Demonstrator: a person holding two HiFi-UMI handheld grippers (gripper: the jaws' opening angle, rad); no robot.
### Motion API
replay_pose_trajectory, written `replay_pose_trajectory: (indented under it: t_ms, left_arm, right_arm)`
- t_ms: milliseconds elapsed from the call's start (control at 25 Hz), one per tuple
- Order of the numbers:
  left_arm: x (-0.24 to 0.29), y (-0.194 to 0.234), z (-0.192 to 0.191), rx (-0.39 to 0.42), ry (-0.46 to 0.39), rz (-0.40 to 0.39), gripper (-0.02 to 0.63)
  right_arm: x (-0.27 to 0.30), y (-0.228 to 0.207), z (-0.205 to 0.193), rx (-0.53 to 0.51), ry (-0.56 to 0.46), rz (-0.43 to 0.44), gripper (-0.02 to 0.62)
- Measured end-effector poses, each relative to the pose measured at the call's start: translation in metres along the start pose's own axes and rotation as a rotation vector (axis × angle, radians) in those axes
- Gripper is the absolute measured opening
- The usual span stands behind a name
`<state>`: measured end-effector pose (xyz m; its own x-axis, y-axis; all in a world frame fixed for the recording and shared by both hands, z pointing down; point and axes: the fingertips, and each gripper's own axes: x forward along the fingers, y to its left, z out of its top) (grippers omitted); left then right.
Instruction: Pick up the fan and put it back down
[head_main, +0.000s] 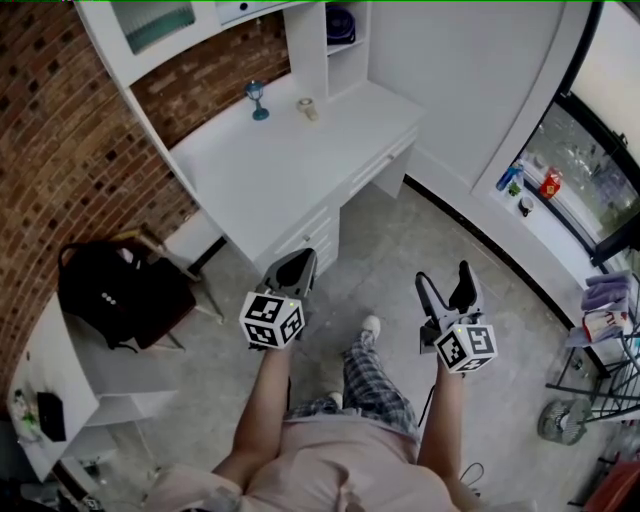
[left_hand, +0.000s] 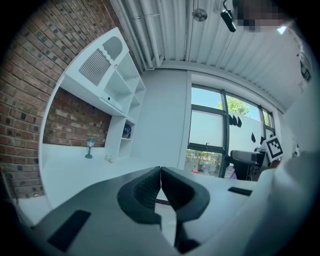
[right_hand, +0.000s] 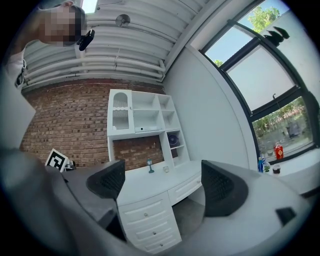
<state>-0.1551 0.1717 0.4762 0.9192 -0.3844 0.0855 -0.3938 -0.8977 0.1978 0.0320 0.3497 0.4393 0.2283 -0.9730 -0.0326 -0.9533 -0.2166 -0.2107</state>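
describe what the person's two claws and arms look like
The left claw and right claw match. Each has a pale grey body, two dark jaws lined with black ribbed pads, and a white cube with black square markers at the hand end. The person wears a pale pink top that leaves the forearms uncovered, and plaid trousers.

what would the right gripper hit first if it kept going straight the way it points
Probably the white desk: its drawers sit centred between the open jaws of the right gripper, with nothing nearer in that line. Depth is unclear.
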Motion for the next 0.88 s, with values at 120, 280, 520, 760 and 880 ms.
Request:
replay_pose_trajectory:
  t_ms: [120,280,520,760,880]
  left_arm:
    - [0.022,0.008,0.001,0.002,0.000,-0.002,0.028]
    - [0.067,0.031,0.005,0.017,-0.005,0.021,0.028]
    - [0.174,0.085,0.005,0.020,-0.008,0.083,0.028]
    - [0.266,0.151,0.044,0.015,-0.021,0.203,0.028]
    - [0.297,0.186,0.055,0.001,-0.026,0.260,0.028]
  right_arm:
    - [0.021,-0.016,-0.001,0.014,-0.001,0.001,0.468]
    - [0.071,-0.045,0.000,0.021,-0.012,0.017,0.468]
    - [0.192,-0.117,-0.013,0.040,0.007,0.079,0.468]
    - [0.351,-0.149,0.006,0.061,0.056,0.228,0.468]
    - [0.420,-0.148,0.012,0.050,0.076,0.300,0.468]
